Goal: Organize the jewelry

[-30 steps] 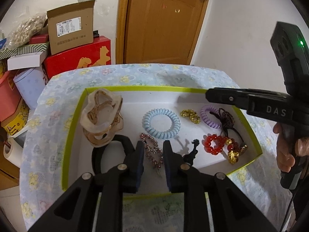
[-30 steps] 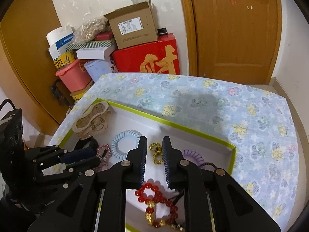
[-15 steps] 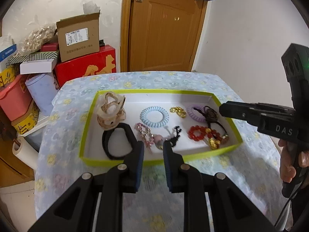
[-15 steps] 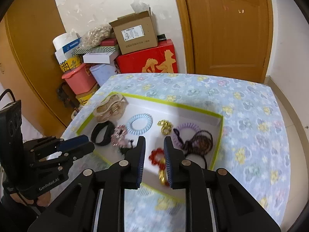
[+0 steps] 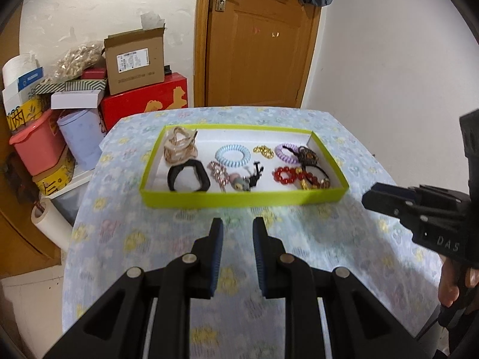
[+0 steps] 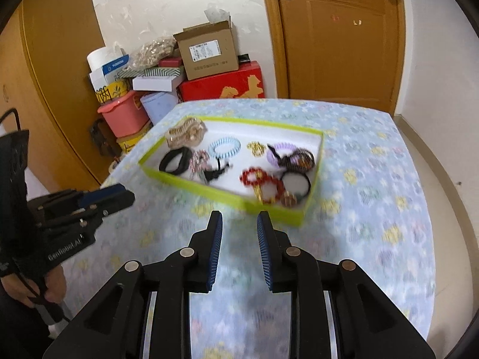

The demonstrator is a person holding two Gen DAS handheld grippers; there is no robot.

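On the counter (image 5: 344,239) stands a tray (image 5: 239,199) holding hair ties, clips and bracelets, with the left tongs (image 5: 238,230) and right tongs (image 6: 239,224) before its near edge, and stacked boxes (image 5: 131,62) behind the counter's left.

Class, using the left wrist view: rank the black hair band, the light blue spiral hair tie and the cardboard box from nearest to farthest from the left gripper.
1. Black hair band: tray's near left, closest to the left gripper.
2. Light blue spiral hair tie: mid-tray, farther back.
3. Cardboard box: on the stack beyond the table, left.
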